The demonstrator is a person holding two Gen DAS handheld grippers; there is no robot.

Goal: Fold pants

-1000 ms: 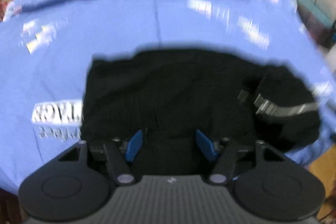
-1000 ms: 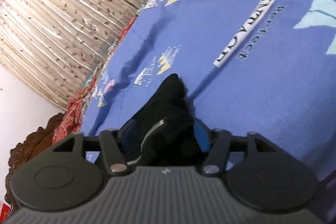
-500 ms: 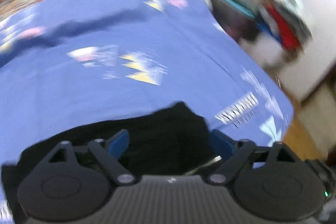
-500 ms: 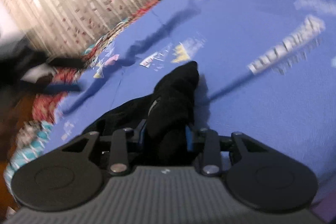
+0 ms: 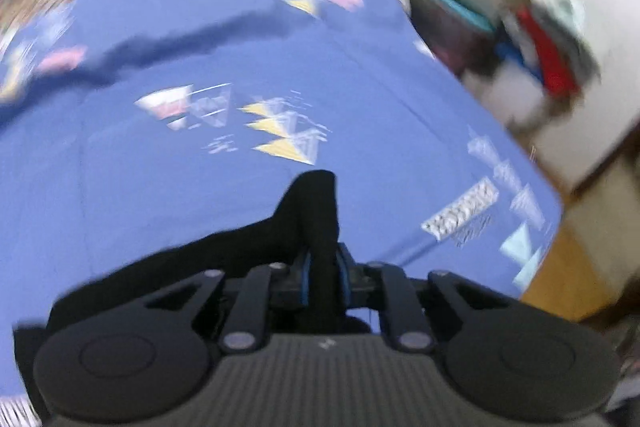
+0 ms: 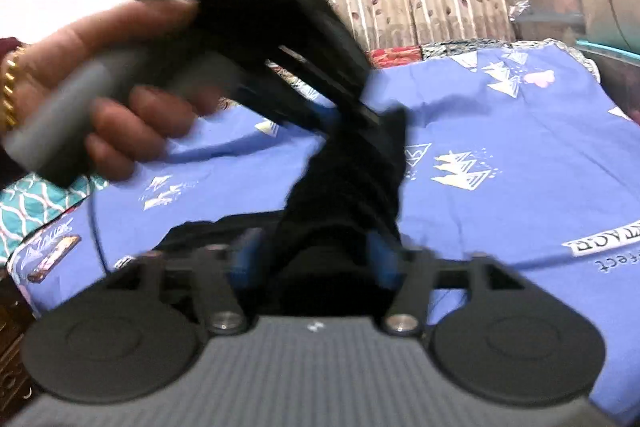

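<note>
Over the blue bedsheet (image 5: 168,187): black pants (image 5: 316,211), soft and limp (grab edges), pinched by left gripper (image 5: 323,277); right gripper (image 6: 312,255) opening around a bunched fold.

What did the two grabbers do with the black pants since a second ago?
The left gripper was open over the flat black pants; now its fingers pinch a fold of them and lift it off the blue sheet. The right gripper has rolled level; its jaws are opening with cloth between them. The hand holding the left gripper has come into its view. The sheet stayed put.
</note>
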